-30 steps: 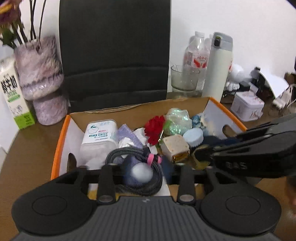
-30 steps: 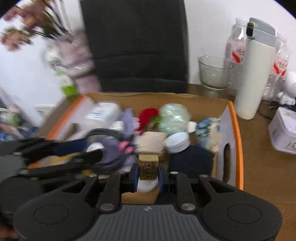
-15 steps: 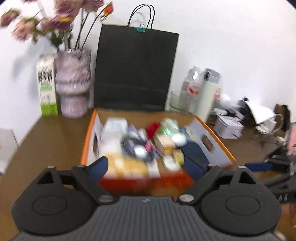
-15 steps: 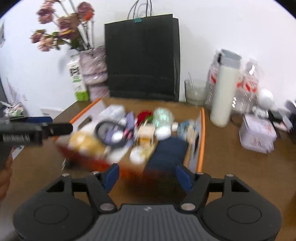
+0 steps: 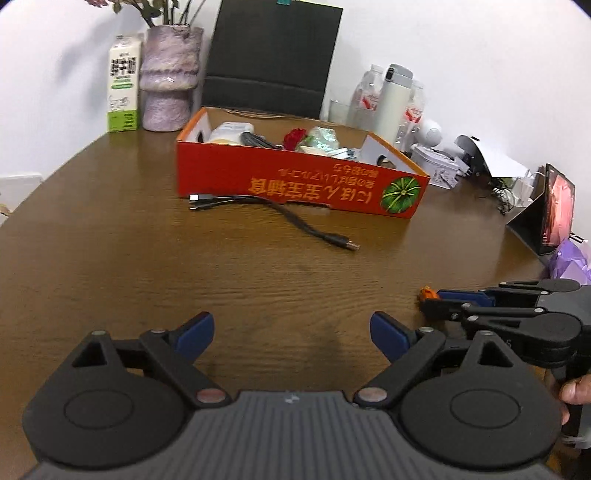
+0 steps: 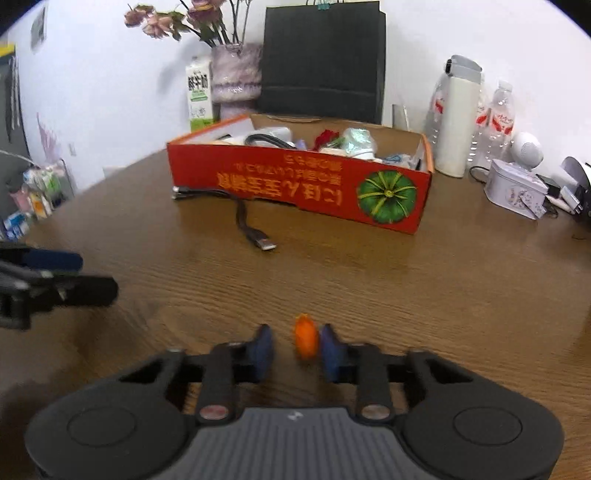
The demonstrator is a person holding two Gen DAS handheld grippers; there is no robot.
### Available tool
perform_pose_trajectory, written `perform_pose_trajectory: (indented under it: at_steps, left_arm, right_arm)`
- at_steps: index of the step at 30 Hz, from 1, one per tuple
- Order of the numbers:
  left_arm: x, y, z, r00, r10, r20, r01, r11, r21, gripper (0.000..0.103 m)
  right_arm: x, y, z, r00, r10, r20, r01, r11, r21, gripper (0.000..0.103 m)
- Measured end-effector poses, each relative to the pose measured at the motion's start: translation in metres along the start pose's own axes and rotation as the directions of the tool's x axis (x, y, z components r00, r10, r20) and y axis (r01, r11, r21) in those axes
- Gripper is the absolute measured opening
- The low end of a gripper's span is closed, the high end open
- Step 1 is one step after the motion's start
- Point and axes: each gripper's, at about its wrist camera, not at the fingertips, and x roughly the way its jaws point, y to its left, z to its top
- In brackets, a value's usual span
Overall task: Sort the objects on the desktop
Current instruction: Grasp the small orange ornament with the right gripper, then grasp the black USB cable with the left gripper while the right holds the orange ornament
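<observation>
orange object [image 6: 306,336]: we find it blurred beside the right tool's [image 6: 295,352] blue pad; its kind and any contact stay unclear.
box contents [image 6: 332,142]: the red box wall [image 6: 295,184] hides their lower parts from us.
flowers [image 5: 147,5]: cut off by the top edge.
black bag [image 5: 273,55]: we see its top cropped.
box lettering [image 5: 314,184]: we cannot read it.

Even, bright indoor light; white wall [image 5: 461,55] slightly overexposed. Soft sheen on the table [image 6: 406,277] at center frame. Fisheye curvature bends both views' edges, corners vignetted black. Right view: motion blur on fingertips [image 6: 260,349] and orange object [image 6: 306,338].
</observation>
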Motion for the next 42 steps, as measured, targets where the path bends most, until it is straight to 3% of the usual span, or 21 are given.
perform_pose_trajectory:
  at_steps: [4, 16, 22, 24, 27, 29, 32, 33, 34, 35, 38, 42]
  left_arm:
    - [-0.004, 0.003, -0.004, 1.0, 0.017, -0.001, -0.017, 1.0, -0.012, 0.093]
    - [0.016, 0.007, 0.006, 0.999, 0.04, 0.015, -0.04, 0.999, -0.019, 0.092]
    - [0.053, 0.025, 0.051, 0.997, 0.045, 0.067, -0.042, 0.998, -0.05, 0.09]
    - [0.079, 0.024, 0.071, 0.999, 0.034, -0.007, -0.035, 0.998, -0.043, 0.085]
    - [0.117, 0.013, 0.09, 0.999, 0.008, -0.035, -0.01, 0.999, -0.051, 0.077]
    - [0.145, 0.006, 0.099, 0.997, 0.045, -0.065, -0.049, 0.997, -0.061, 0.073]
    - [0.171, -0.014, 0.105, 0.984, 0.174, -0.046, -0.172, 0.984, 0.035, 0.075]
    - [0.175, -0.019, 0.104, 0.976, 0.211, -0.043, -0.209, 0.976, 0.054, 0.07]
    - [0.173, -0.021, 0.101, 0.974, 0.225, -0.013, -0.224, 0.973, 0.053, 0.049]
    - [0.168, -0.022, 0.096, 0.972, 0.236, 0.008, -0.236, 0.971, 0.047, 0.014]
    - [0.15, -0.023, 0.083, 0.97, 0.243, 0.005, -0.243, 0.968, 0.057, 0.003]
    - [0.104, -0.015, 0.053, 0.983, 0.181, 0.015, -0.18, 0.983, -0.027, 0.003]
  right_arm:
    - [-0.003, 0.008, -0.004, 1.0, -0.027, 0.012, 0.027, 1.0, -0.002, 0.013]
    - [-0.043, -0.009, -0.013, 0.994, -0.044, 0.099, 0.03, 0.989, 0.146, 0.013]
    - [-0.047, -0.021, 0.0, 0.989, -0.037, 0.144, 0.01, 0.983, 0.183, 0.013]
    - [-0.042, -0.024, 0.002, 0.989, -0.032, 0.145, 0.005, 0.983, 0.184, 0.013]
    - [-0.032, -0.029, 0.001, 0.99, -0.019, 0.137, -0.01, 0.979, 0.204, 0.013]
    - [-0.026, -0.034, 0.001, 0.991, -0.015, 0.131, -0.014, 0.976, 0.219, 0.013]
    - [-0.021, -0.037, 0.002, 0.992, -0.015, 0.129, -0.015, 0.973, 0.23, 0.013]
    - [-0.022, -0.037, 0.002, 0.991, -0.013, 0.133, -0.018, 0.972, 0.232, 0.013]
    - [-0.023, -0.036, 0.002, 0.99, -0.009, 0.139, -0.024, 0.972, 0.232, 0.013]
    - [-0.025, -0.035, 0.002, 0.989, -0.003, 0.147, -0.031, 0.973, 0.228, 0.013]
    - [-0.028, -0.031, 0.003, 0.986, 0.015, 0.167, -0.051, 0.976, 0.213, 0.013]
    - [-0.034, -0.02, 0.002, 0.983, 0.026, 0.184, -0.062, 0.979, 0.192, 0.013]
